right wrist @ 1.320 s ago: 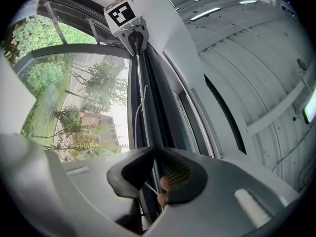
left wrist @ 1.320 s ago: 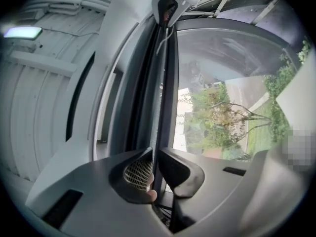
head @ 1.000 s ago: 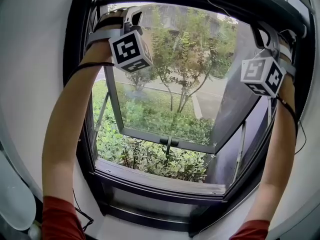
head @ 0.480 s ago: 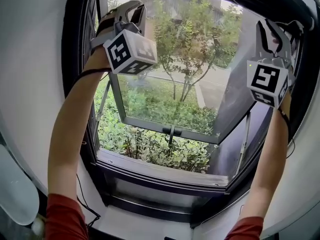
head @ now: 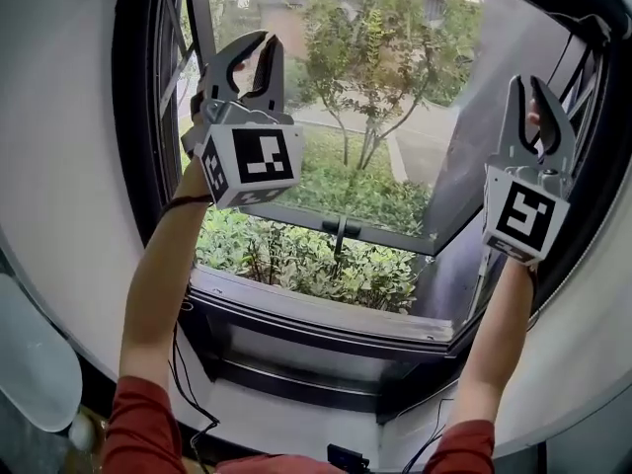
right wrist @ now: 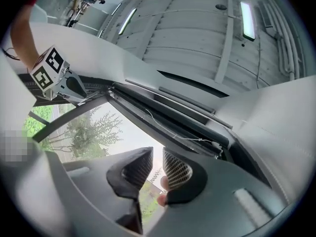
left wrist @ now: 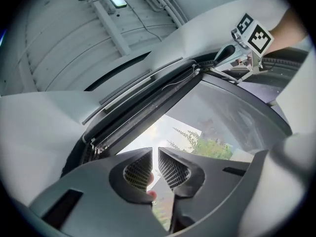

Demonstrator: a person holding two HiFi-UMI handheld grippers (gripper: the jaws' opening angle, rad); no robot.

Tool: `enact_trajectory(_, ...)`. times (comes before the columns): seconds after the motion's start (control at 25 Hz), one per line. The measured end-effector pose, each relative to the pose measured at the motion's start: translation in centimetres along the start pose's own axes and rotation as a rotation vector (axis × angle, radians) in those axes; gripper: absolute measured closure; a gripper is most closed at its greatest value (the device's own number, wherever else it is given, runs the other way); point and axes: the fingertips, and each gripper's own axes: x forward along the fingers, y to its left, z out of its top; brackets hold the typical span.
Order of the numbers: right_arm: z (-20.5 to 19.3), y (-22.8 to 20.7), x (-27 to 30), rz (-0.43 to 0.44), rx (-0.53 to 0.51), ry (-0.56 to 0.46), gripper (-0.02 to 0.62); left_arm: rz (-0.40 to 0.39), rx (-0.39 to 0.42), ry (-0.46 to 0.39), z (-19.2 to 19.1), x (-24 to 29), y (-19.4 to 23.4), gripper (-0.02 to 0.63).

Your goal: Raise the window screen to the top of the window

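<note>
Head view: both forearms reach up before the open window frame (head: 326, 316), the left tongs (head: 255, 47) and right tongs (head: 528, 92) pointing steeply upward at about the same height, one at each side of the opening. No mesh spans the opening; the glass pane (head: 395, 117) stands swung outward, with shrubs (head: 306, 265) visible beyond. The top of the frame lies out of this view. In the left gripper view the window screen (left wrist: 143, 104) is judged to be the dark bar lying along the top edge of the frame, above and ahead of the left tongs (left wrist: 155, 152); its long axis runs crosswise from one side of the window to the other. The right gripper view shows the same bar (right wrist: 165, 115) above the right tongs (right wrist: 158, 153). Neither pair touches it, and neither hand looks clearly nearer. Both pairs of tongs are released: a narrow gap shows between the ribbed pads, with only sky and foliage behind, so nothing is grasped. Judged from this layout, the screen already sits at the top, leaving little or nothing to raise.
</note>
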Motion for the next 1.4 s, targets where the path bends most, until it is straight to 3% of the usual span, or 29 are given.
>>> enact_trajectory(0.2, -1.2, 2.3, -4.5, 0.011, 0.086, 0.028, 0.525, -0.038, -0.133, 0.053, -1.4, -4.8, -2.5, 0.566)
enact_trajectory(0.4, -3.6, 5.0, -9.2, 0.052, 0.159, 0.111, 0.525, -0.062, -0.19, 0.038, -1.9, -9.2, -4.8, 0.566)
enact_trajectory(0.64, -5.1, 8.5, -15.3, 0.113, 0.314, 0.196, 0.525, -0.145, -0.293, 0.14, -5.1, -14.5, -8.8, 0.566)
enact_trajectory(1.16, -8.5, 17.1, -29.3, 0.283, 0.496, 0.458, 0.525, -0.265, -0.386, 0.382, -11.3, -26.9, -14.9, 0.566)
enact_trajectory(1.4, -9.6, 20.7, -35.7, 0.341, 0.579, 0.597, 0.526, -0.303, -0.497, 0.493, -13.3, -32.8, -17.1, 0.566)
